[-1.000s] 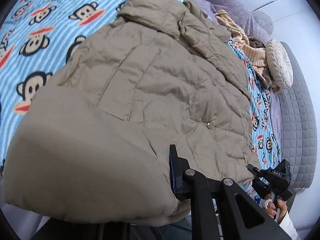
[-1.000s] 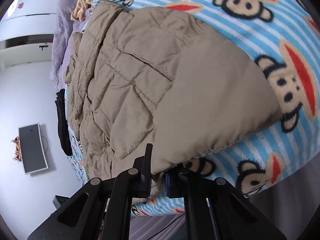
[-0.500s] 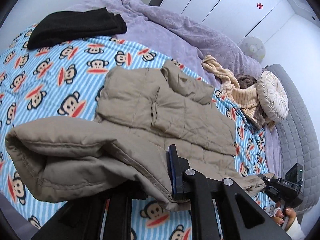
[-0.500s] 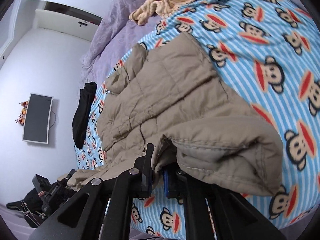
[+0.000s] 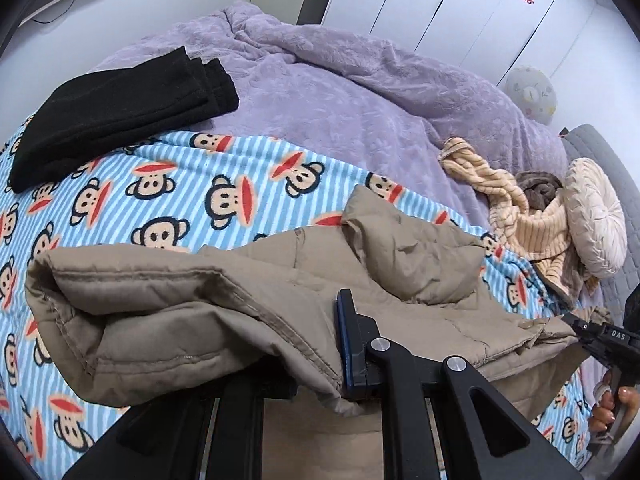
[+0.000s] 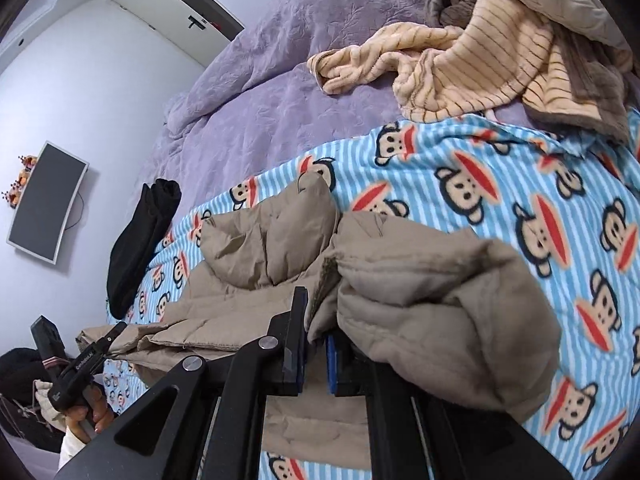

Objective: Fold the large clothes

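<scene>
Both ends of the tan quilted jacket (image 5: 192, 320) are up off the bed. The left gripper (image 5: 316, 364) is clamped on one corner of the hem, the fabric bunched thick over its fingers. Over on the other side the right gripper (image 6: 316, 344) has its jaws pinched together on the opposite corner, padded cloth spilling over them. The rest of the jacket trails forward and lies on the monkey-print blanket (image 5: 168, 184), blue and white stripes with red-mouthed faces, spread across the near half of the bed.

Beyond that blanket the bed is covered by a rumpled lilac duvet (image 5: 360, 92). A folded black garment (image 5: 120, 108) sits at the far left, straddling blanket and duvet. To the right there is a heap of cream striped fleece (image 6: 460, 60) with something brown tucked in it, and beside it a round pleated cushion (image 5: 596, 216) against a grey quilted headboard (image 5: 624, 168).

Room-wise: white wardrobe doors (image 5: 460, 4) behind the bed, a door with a dark handle, pale walls, and a wall-mounted screen (image 6: 48, 200).
</scene>
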Demonstrator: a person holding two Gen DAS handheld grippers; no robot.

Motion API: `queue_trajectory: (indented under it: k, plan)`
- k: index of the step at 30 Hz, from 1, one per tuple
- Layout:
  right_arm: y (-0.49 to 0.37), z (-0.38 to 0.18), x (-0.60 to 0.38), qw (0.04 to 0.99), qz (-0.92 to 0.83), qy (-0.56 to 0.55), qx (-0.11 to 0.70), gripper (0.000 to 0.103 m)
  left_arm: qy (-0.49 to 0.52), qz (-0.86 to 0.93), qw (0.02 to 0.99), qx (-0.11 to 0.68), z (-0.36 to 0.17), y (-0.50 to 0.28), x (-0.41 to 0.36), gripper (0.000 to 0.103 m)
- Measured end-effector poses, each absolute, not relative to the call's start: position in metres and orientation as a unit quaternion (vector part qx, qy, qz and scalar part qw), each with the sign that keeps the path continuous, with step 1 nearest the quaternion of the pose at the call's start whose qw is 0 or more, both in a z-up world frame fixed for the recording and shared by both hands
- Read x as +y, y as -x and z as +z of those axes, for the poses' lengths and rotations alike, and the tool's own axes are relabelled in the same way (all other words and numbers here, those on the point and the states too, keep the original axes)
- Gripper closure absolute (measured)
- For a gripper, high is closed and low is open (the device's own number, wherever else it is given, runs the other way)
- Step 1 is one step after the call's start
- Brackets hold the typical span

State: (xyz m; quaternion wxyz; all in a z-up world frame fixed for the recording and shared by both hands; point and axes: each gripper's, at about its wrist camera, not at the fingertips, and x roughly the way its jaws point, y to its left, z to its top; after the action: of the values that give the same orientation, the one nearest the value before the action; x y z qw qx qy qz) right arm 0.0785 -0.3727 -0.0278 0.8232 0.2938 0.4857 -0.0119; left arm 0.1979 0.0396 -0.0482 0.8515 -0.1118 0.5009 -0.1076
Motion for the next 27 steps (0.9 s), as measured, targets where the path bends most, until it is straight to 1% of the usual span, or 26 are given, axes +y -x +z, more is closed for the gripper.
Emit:
queue_trajectory:
  k: [6, 10, 15, 18, 19, 20, 21, 22, 23, 24, 25, 27]
  plan:
    - [-0.126, -0.105, -0.379, 0.804, -0.052, -0.302, 0.509, 0.094, 0.081, -0.097, 0.835, 0.535, -0.127, -0.253, 0.021, 0.086]
    - [-0.135, -0.146, -0.386, 0.793, -0.063, -0.328, 0.51, 0.094, 0.076, -0.101, 0.838, 0.53, -0.159, -0.266, 0.011, 0.086]
    - [-0.14, -0.155, -0.387, 0.797, -0.07, -0.336, 0.497, 0.094, 0.066, -0.106, 0.84, 0.528, -0.17, -0.274, 0.006, 0.086]
    - [-0.141, -0.149, -0.387, 0.791, -0.074, -0.339, 0.503, 0.094, 0.06, -0.104, 0.84, 0.529, -0.157, -0.271, 0.009, 0.085]
    - [-0.14, -0.144, -0.388, 0.791, -0.074, -0.342, 0.502, 0.092, 0.055, -0.105, 0.843, 0.525, -0.15, -0.268, 0.011, 0.082]
    - [-0.138, -0.137, -0.387, 0.793, -0.073, -0.339, 0.5, 0.084, 0.054, -0.108, 0.847, 0.518, -0.142, -0.263, 0.014, 0.078]
    - [-0.136, -0.13, -0.387, 0.798, -0.071, -0.333, 0.497, 0.073, 0.057, -0.112, 0.85, 0.512, -0.134, -0.259, 0.018, 0.071]
    - [-0.134, -0.123, -0.384, 0.804, -0.069, -0.327, 0.492, 0.038, 0.058, -0.114, 0.855, 0.502, -0.126, -0.253, 0.022, 0.046]
    - [-0.129, -0.114, -0.382, 0.814, -0.065, -0.322, 0.479, 0.016, 0.058, -0.108, 0.863, 0.49, -0.118, -0.248, 0.026, 0.021]
    - [-0.122, -0.105, -0.378, 0.825, -0.064, -0.316, 0.464, 0.015, 0.054, -0.094, 0.877, 0.469, -0.108, -0.24, 0.031, 0.016]
    - [-0.119, -0.099, -0.374, 0.83, -0.061, -0.307, 0.461, 0.015, 0.05, -0.086, 0.888, 0.449, -0.099, -0.234, 0.035, 0.016]
    - [-0.114, -0.092, -0.364, 0.837, -0.05, -0.286, 0.463, 0.02, 0.045, -0.083, 0.895, 0.435, -0.09, -0.229, 0.038, 0.016]
